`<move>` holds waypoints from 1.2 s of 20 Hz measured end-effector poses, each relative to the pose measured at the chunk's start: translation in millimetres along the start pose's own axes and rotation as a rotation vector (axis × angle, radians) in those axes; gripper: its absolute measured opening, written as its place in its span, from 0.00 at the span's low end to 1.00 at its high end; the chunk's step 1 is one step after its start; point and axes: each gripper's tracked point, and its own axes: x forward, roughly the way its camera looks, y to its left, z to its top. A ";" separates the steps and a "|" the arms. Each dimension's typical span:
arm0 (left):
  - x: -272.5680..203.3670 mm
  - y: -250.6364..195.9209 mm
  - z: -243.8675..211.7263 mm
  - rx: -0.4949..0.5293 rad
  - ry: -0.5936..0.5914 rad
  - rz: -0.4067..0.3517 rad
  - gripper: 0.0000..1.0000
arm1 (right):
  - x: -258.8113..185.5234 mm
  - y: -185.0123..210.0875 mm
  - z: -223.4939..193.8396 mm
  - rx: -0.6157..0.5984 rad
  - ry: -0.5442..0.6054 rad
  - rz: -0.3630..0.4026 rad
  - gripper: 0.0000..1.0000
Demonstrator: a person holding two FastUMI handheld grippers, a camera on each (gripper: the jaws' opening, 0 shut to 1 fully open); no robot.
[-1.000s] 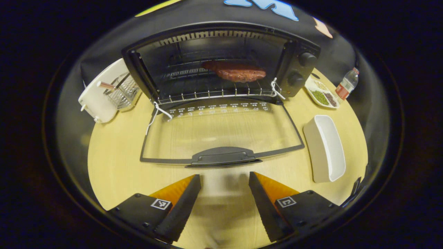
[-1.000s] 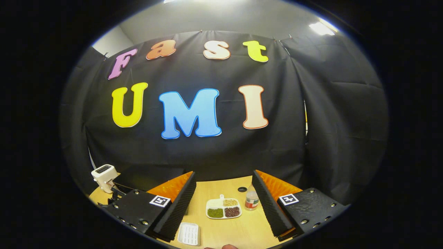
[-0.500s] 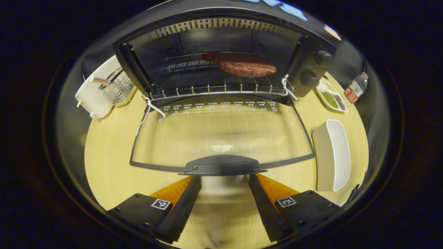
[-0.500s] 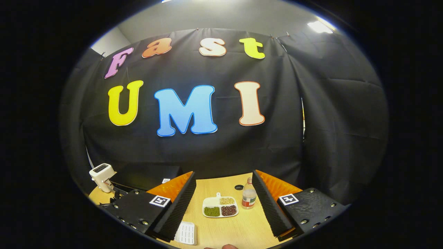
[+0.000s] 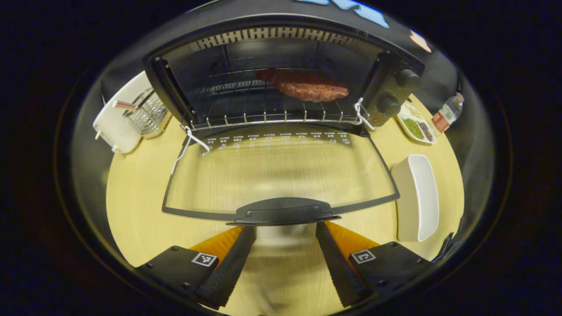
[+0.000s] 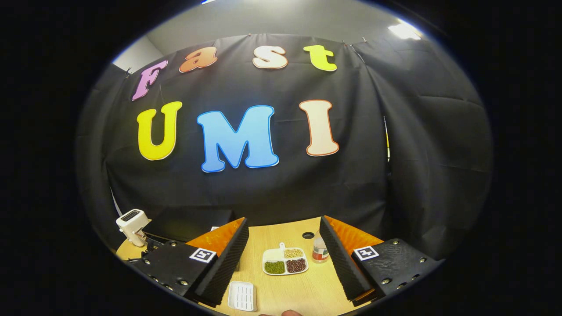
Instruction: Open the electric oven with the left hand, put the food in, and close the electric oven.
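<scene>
Since 1 second ago, my left gripper (image 5: 285, 230) is closing in on the door handle (image 5: 283, 211) of the electric oven (image 5: 281, 74), its 2 fingers spread apart just beneath the handle. The glass door (image 5: 281, 171) is lying fully open over the table (image 5: 136, 197). The food (image 5: 307, 87) is sitting on the rack (image 5: 263, 109) inside. My right gripper (image 6: 284, 245) is hanging open, aiming at the sectioned dish (image 6: 285, 262) and bottle (image 6: 319, 251).
</scene>
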 end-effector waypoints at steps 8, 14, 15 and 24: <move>-40.6 -1.8 17.2 -0.044 -0.122 -0.054 0.95 | -3.0 16.4 2.6 -0.006 -0.008 0.030 0.98; -59.5 -2.1 32.9 -0.061 -0.190 -0.064 0.95 | -4.1 23.1 6.5 -0.016 -0.018 0.045 0.98; -61.8 -2.4 35.3 -0.067 -0.198 -0.067 0.95 | -4.7 22.8 6.1 -0.016 -0.017 0.044 0.98; -74.7 5.2 63.5 -0.076 -0.269 -0.054 0.99 | -7.0 15.8 7.1 -0.014 -0.016 0.028 0.98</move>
